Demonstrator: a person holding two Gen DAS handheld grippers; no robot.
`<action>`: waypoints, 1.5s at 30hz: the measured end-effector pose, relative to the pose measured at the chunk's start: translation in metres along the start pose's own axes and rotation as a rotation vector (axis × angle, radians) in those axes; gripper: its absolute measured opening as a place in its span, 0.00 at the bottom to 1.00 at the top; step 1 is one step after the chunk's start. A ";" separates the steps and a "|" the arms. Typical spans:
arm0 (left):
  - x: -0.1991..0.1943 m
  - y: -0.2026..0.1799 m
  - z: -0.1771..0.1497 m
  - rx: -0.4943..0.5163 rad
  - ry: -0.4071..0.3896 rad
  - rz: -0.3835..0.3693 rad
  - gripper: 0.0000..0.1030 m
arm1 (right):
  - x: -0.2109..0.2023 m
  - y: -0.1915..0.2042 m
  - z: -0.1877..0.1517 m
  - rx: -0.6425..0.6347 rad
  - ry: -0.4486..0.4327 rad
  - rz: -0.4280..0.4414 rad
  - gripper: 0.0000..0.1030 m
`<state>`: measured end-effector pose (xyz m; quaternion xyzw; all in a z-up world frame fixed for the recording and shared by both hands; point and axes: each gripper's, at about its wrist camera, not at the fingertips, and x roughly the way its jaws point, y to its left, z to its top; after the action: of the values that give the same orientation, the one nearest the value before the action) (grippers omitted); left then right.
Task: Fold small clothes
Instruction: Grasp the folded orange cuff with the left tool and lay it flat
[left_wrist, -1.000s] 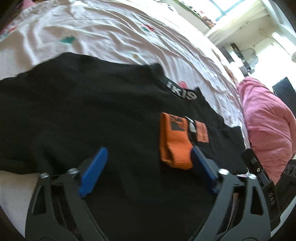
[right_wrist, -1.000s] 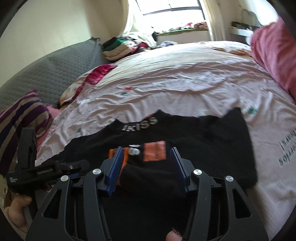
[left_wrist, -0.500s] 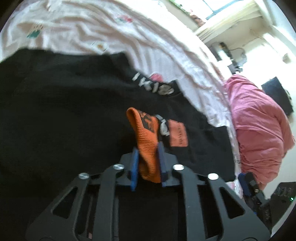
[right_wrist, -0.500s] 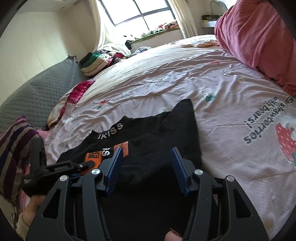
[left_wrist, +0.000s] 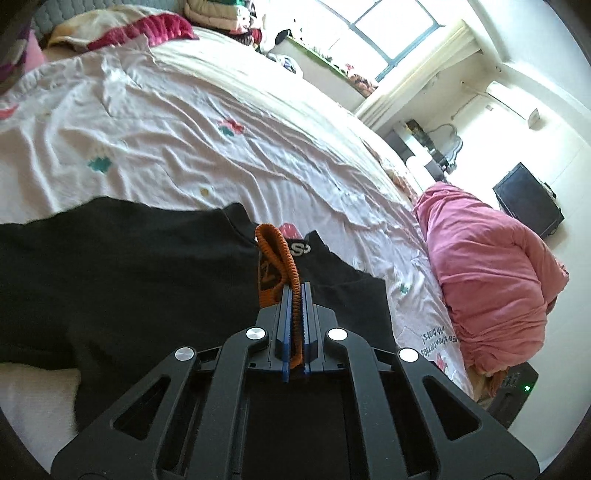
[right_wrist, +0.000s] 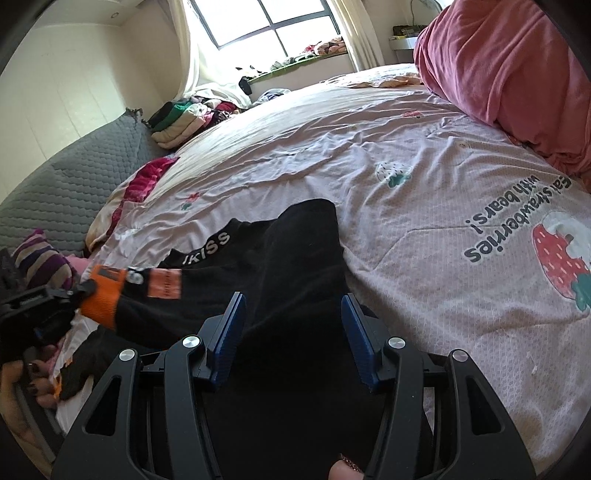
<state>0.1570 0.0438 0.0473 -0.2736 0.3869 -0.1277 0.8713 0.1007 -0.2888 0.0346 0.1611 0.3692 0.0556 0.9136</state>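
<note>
Orange cuff (left_wrist: 275, 258) clenched in the left gripper (left_wrist: 294, 295); right gripper (right_wrist: 291, 325) gapes, released, over the black top (right_wrist: 295, 251). Folding barely begun.

White letters "IKISS" run along the black garment's (right_wrist: 295, 266) collar; the bedsheet (right_wrist: 424, 206) print, upside down at three o'clock, reads "Eat strawberries with bears!"

A bed (right_wrist: 424, 192) covered by a pale pink sheet printed with strawberries is filling both wrist views. A black garment (right_wrist: 295, 251) is lying spread on it toward six o'clock in the right wrist view, its lettered neckband facing eleven o'clock. A bunched pink duvet (right_wrist: 517, 66) is sitting on the sheet at two o'clock, and a stack of folded clothes (right_wrist: 181, 118) is resting by the bed's far edge at ten o'clock.
</note>
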 end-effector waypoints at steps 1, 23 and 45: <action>-0.004 0.000 0.000 0.001 -0.006 0.003 0.00 | 0.000 0.000 0.000 -0.001 0.001 -0.001 0.51; -0.014 0.029 -0.009 0.038 -0.024 0.184 0.00 | 0.026 0.020 -0.001 -0.113 0.050 -0.067 0.51; 0.050 0.039 -0.050 0.127 0.209 0.258 0.17 | 0.088 0.050 -0.011 -0.381 0.207 -0.233 0.67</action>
<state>0.1536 0.0348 -0.0326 -0.1516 0.4982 -0.0666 0.8511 0.1573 -0.2197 -0.0144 -0.0644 0.4597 0.0347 0.8850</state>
